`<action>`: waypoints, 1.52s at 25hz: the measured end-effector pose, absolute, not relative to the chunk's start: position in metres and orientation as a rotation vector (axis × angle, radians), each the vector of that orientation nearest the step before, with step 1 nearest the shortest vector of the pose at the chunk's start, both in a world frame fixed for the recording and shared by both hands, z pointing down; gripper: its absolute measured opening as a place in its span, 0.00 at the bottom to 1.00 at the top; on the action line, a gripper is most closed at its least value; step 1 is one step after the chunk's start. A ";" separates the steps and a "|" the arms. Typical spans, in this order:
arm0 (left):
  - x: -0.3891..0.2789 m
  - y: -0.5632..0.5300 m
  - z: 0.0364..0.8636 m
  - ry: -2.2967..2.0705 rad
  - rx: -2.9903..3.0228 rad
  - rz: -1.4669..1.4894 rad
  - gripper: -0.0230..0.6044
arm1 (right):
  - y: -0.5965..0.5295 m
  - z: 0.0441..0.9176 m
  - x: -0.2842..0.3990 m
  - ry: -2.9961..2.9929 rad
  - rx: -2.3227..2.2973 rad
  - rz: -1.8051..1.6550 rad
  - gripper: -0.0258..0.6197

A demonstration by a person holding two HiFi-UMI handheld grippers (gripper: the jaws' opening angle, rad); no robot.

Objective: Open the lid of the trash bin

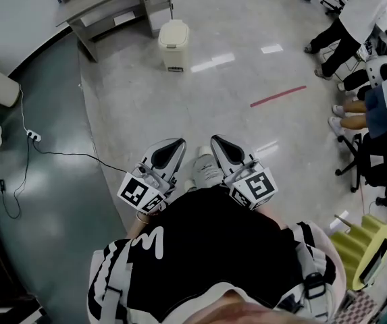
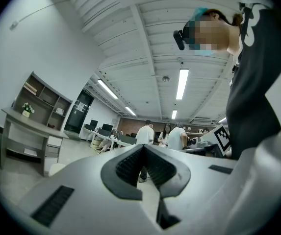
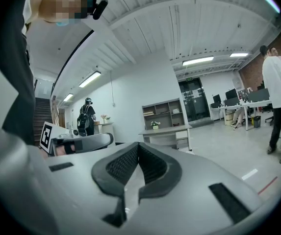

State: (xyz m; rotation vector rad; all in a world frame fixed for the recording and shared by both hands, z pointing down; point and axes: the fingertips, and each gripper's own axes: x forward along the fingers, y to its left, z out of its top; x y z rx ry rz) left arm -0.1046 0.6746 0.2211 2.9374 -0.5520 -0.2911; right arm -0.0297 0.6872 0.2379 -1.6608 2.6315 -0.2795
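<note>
A cream trash bin [image 1: 173,44] stands on the floor a few steps ahead, in front of a grey desk, with its lid down. Both grippers are held close to my body, far short of the bin and pointing toward it. The left gripper [image 1: 177,143] is shut with nothing in it, and so is the right gripper [image 1: 215,141]. In the left gripper view the dark pads [image 2: 130,166] meet at the tip of the left gripper [image 2: 143,147], and a pale rounded shape low at the left may be the bin [image 2: 56,169]. The right gripper [image 3: 139,145] shows its pads closed too.
A grey desk with shelves [image 1: 115,9] stands behind the bin. A cable and power strip [image 1: 34,137] lie on the darker floor at the left. A red tape line [image 1: 277,95] marks the floor. People [image 1: 355,19] and an office chair [image 1: 362,160] are at the right.
</note>
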 end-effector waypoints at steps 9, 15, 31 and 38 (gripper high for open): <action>-0.103 0.658 0.227 -0.584 2.924 -0.271 0.05 | 0.669 0.245 -0.026 2.636 -1.641 -0.322 0.06; -0.100 0.628 0.227 -0.617 2.920 -0.284 0.04 | 0.639 0.245 -0.023 2.664 -1.626 -0.301 0.06; -0.067 0.500 0.229 -0.683 2.917 -0.255 0.05 | 0.506 0.242 0.022 2.630 -1.600 -0.326 0.06; -0.047 0.445 0.220 -0.676 2.923 -0.258 0.05 | 0.450 0.231 0.037 2.655 -1.600 -0.301 0.06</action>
